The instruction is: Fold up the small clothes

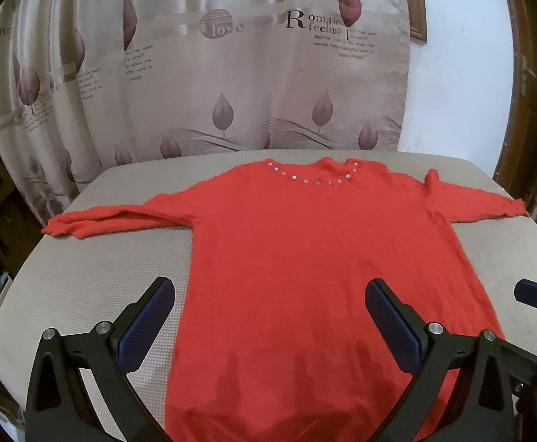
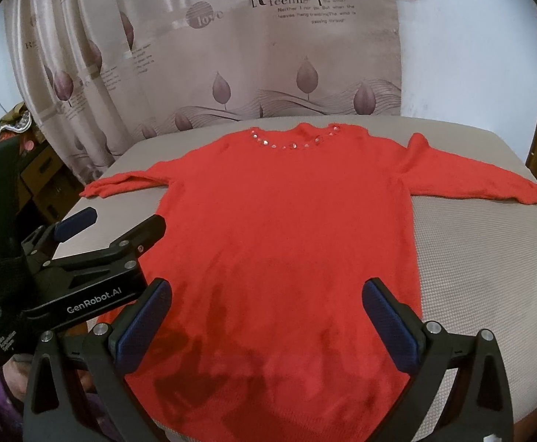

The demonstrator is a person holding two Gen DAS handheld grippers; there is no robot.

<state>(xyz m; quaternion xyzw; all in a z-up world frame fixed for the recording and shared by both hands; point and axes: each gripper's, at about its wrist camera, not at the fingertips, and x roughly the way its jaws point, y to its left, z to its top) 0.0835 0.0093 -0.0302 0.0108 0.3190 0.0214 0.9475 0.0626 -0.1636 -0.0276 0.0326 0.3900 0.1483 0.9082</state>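
Your red sweater [image 1: 305,258] lies flat, sleeves spread, on the beige counter [image 1: 95,280], while your left gripper [image 1: 268,316] and right gripper [image 2: 264,313] hover above its hem, fingers wide apart and holding nothing.

We see a red sweater [image 1: 305,258] with silvery studs [image 1: 316,180] at its neckline, a beige woven-textured table [image 1: 84,276], black grippers with blue pads [image 1: 147,328], a beige curtain [image 1: 194,73] printed with mauve leaves and dark lettering
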